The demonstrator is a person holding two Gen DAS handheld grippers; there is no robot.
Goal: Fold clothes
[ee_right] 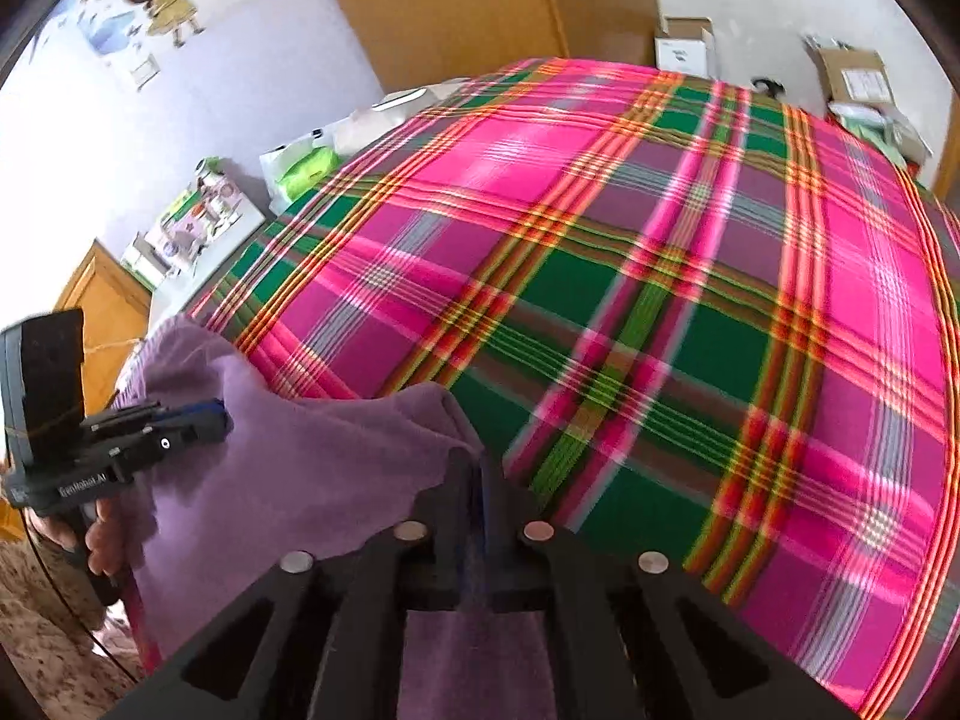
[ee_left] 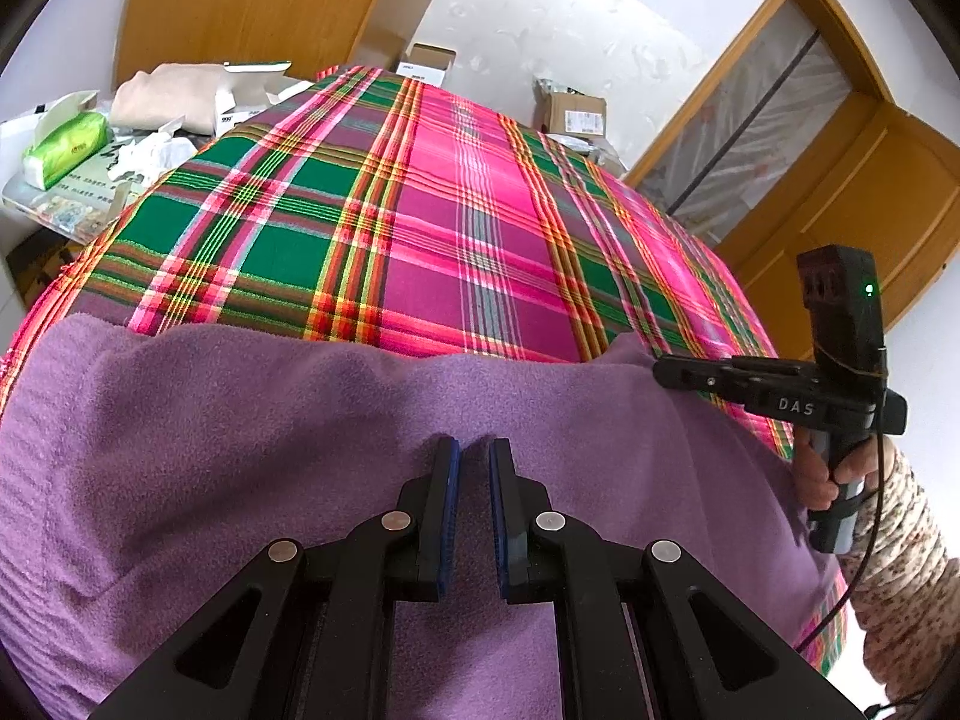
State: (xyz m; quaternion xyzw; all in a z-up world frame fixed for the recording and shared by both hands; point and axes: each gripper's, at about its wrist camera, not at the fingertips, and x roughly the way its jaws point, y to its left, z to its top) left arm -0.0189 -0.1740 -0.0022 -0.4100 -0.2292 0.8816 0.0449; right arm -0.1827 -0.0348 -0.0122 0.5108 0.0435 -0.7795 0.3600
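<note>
- Purple fleece garment [ee_left: 336,438] lies at the near edge of the bed, on the plaid bedspread [ee_left: 420,210].
- The right gripper [ee_right: 474,468] has its jaws closed on the garment's far corner; cloth runs up between the pads.
- The left gripper [ee_left: 474,450] hangs over the middle of the garment, jaws at a narrow gap. Whether they pinch any cloth, you cannot tell from these views.
- Judged step: carrying a held edge across to make a fold.
- Keep the right-hand grip firm; fleece is thick and is likely to slide out of a shallow bite.
- Move both grippers level, so the fold line stays straight.
- Lay the edge flat before you release.
</note>
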